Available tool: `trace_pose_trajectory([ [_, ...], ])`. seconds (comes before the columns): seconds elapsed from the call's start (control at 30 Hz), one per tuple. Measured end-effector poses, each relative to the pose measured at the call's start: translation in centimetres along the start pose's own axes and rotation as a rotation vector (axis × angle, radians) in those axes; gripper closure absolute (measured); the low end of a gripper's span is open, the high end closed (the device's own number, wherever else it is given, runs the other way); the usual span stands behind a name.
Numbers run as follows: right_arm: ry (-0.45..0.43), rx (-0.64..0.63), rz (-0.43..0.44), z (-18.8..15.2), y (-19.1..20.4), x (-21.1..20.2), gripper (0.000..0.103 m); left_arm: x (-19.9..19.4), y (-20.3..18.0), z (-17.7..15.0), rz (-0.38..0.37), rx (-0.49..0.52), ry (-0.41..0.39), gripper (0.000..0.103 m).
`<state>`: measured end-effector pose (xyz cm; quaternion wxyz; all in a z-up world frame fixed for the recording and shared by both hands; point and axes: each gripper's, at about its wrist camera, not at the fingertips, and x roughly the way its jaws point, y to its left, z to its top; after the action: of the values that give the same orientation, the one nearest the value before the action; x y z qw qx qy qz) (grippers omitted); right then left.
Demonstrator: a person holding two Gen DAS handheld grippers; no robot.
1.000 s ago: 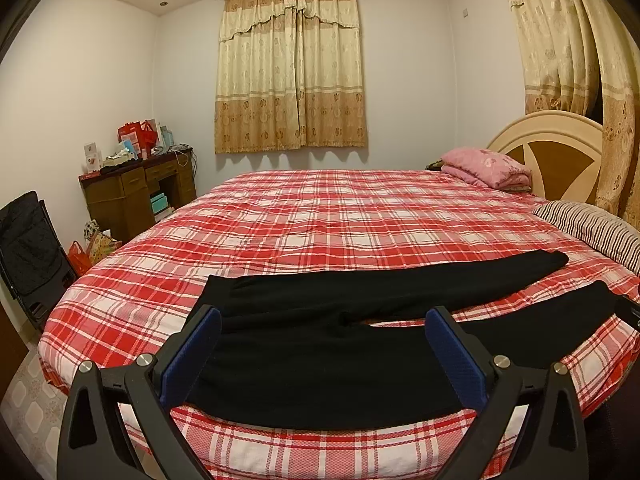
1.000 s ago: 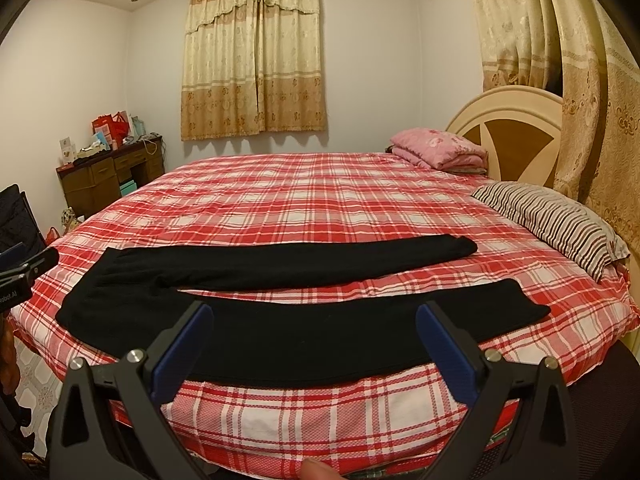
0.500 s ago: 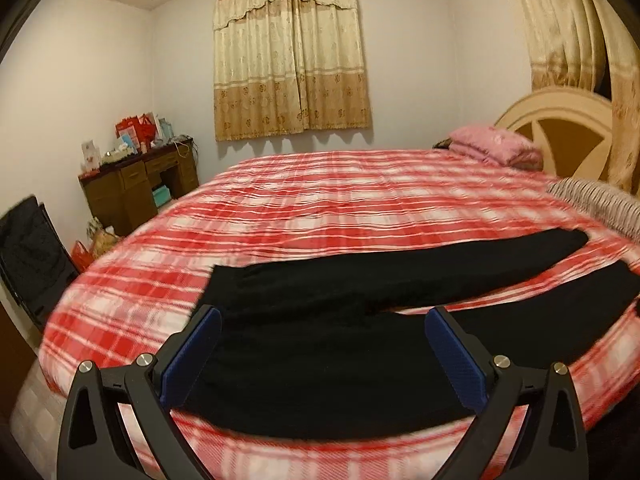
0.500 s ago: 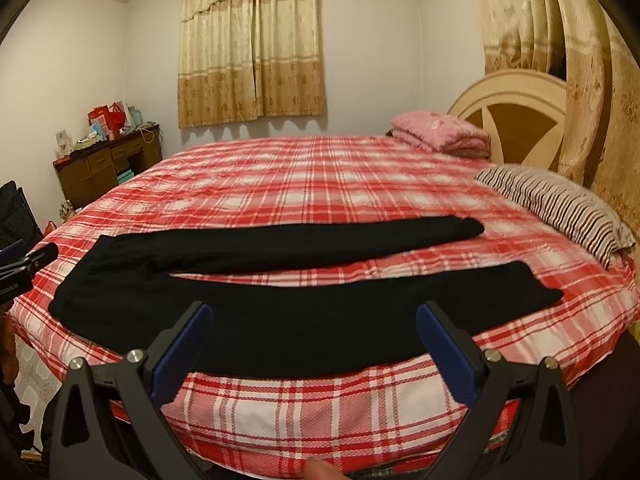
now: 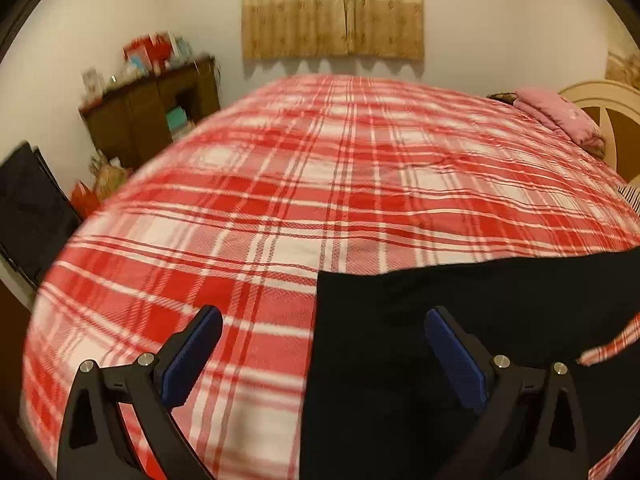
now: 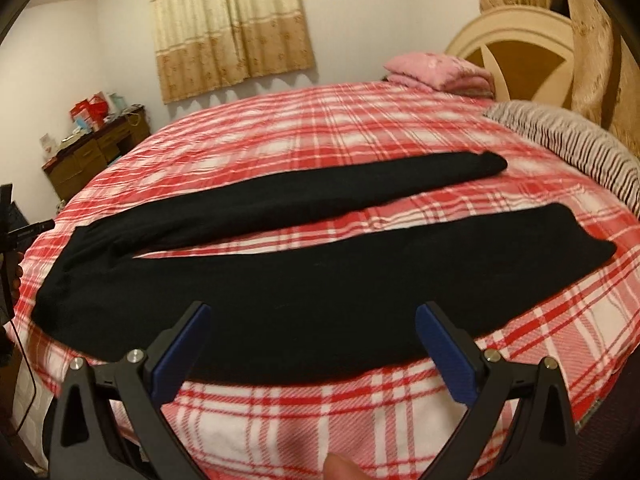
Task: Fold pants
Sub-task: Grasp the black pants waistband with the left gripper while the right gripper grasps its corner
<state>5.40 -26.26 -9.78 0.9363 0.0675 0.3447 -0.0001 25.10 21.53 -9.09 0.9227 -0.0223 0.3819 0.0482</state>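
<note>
Black pants (image 6: 280,280) lie flat across the near side of a bed (image 6: 340,128) covered in red and white plaid, waist to the left, both legs stretching right with a gap between them. My right gripper (image 6: 312,316) is open, hovering over the near leg's middle, holding nothing. In the left wrist view, the pants' waist end (image 5: 440,320) fills the lower right, its straight edge running between my fingers. My left gripper (image 5: 324,320) is open just above that waist edge, left finger (image 5: 192,352) over bare bedcover, right finger (image 5: 456,352) over black fabric.
A striped pillow (image 6: 568,144) and a folded pink blanket (image 6: 436,72) lie by the round headboard (image 6: 520,40) at right. A wooden desk (image 5: 152,108) with clutter and a black folding chair (image 5: 28,208) stand left of the bed. A fingertip (image 6: 340,468) shows at the bottom edge.
My left gripper has dropped and swung left toward the waist end, which now looks much larger. My right gripper has moved closer over the near leg. Both stay open.
</note>
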Motion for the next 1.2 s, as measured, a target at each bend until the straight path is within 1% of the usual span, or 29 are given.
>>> trace_pose_trajectory([
  [0.07, 0.016, 0.005, -0.015, 0.3, -0.4, 0.9, 0.0, 1.8, -0.1, 0.6, 0.008, 0.013, 0.028, 0.002],
  [0.13, 0.024, 0.0, -0.034, 0.6, -0.6, 1.6, 0.0, 2.8, -0.6, 0.7, 0.0, 0.038, 0.043, 0.003],
  [0.17, 0.029, -0.002, -0.039, 0.7, -0.6, 1.8, 0.002, 3.3, -0.8, 0.8, -0.001, 0.051, 0.052, 0.003],
  [0.2, 0.032, -0.003, -0.042, 0.7, -0.8, 2.0, 0.003, 3.9, -1.0, 0.7, 0.001, 0.068, 0.061, 0.01],
  [0.23, 0.038, -0.006, -0.045, 0.8, -0.7, 2.3, 0.004, 4.6, -1.2, 0.7, 0.001, 0.082, 0.076, 0.022],
  [0.27, 0.041, -0.007, -0.048, 0.9, -0.9, 2.6, 0.005, 5.5, -1.2, 0.9, -0.008, 0.086, 0.099, 0.028],
  [0.3, 0.044, -0.01, -0.05, 1.0, -1.0, 2.8, 0.006, 6.2, -1.1, 0.8, -0.023, 0.082, 0.123, 0.041],
  [0.33, 0.047, -0.013, -0.053, 1.0, -1.1, 3.1, 0.007, 6.8, -1.0, 0.8, -0.033, 0.074, 0.143, 0.045],
  [0.37, 0.049, -0.016, -0.054, 1.1, -1.2, 3.2, 0.008, 7.5, -0.7, 0.7, -0.048, 0.058, 0.164, 0.045],
  [0.47, 0.06, -0.027, -0.06, 1.4, -1.5, 3.6, 0.009, 7.7, -0.6, 0.7, -0.071, 0.046, 0.16, 0.046],
  [0.57, 0.058, -0.051, -0.063, 2.1, -1.6, 3.8, 0.012, 7.7, -0.5, 0.9, -0.081, 0.044, 0.171, 0.047],
  [0.6, 0.059, -0.054, -0.059, 2.5, -1.8, 3.9, 0.013, 7.4, -0.4, 0.9, -0.1, 0.046, 0.168, 0.061],
  [0.63, 0.06, -0.052, -0.055, 3.1, -2.2, 4.1, 0.013, 7.5, -0.3, 1.1, -0.126, 0.05, 0.168, 0.066],
  [0.8, 0.04, -0.042, -0.079, 4.8, -3.8, 4.3, 0.014, 8.3, -0.4, 1.5, -0.125, 0.052, 0.187, 0.066],
  [0.83, 0.037, -0.046, -0.084, 5.3, -4.2, 4.5, 0.014, 8.4, -0.6, 1.5, -0.119, 0.066, 0.186, 0.066],
  [0.9, 0.045, -0.033, -0.066, 6.0, -5.0, 4.8, 0.016, 8.3, -0.9, 1.3, -0.111, 0.093, 0.18, 0.065],
  [1.0, 0.045, -0.012, -0.057, 7.1, -6.4, 4.9, 0.019, 8.2, -0.2, 1.4, -0.144, 0.081, 0.189, 0.066],
  [1.03, 0.041, 0.0, -0.069, 7.8, -7.4, 4.8, 0.019, 8.1, 0.0, 1.4, -0.155, 0.077, 0.191, 0.072],
  [1.07, 0.038, 0.01, -0.075, 8.2, -8.1, 4.8, 0.019, 8.0, 0.0, 1.4, -0.162, 0.08, 0.192, 0.075],
  [1.1, 0.036, 0.024, -0.082, 8.9, -9.2, 4.7, 0.02, 7.8, -0.1, 1.4, -0.162, 0.096, 0.185, 0.08],
  [1.13, 0.037, 0.03, -0.096, 9.5, -10.1, 4.7, 0.02, 7.7, -0.3, 1.4, -0.155, 0.108, 0.181, 0.083],
  [1.17, 0.051, 0.047, -0.132, 10.0, -10.9, 4.7, 0.021, 7.6, -0.6, 1.4, -0.145, 0.125, 0.173, 0.083],
  [1.2, 0.048, 0.056, -0.155, 10.5, -11.8, 4.8, 0.022, 7.5, -0.8, 1.4, -0.135, 0.137, 0.17, 0.084],
])
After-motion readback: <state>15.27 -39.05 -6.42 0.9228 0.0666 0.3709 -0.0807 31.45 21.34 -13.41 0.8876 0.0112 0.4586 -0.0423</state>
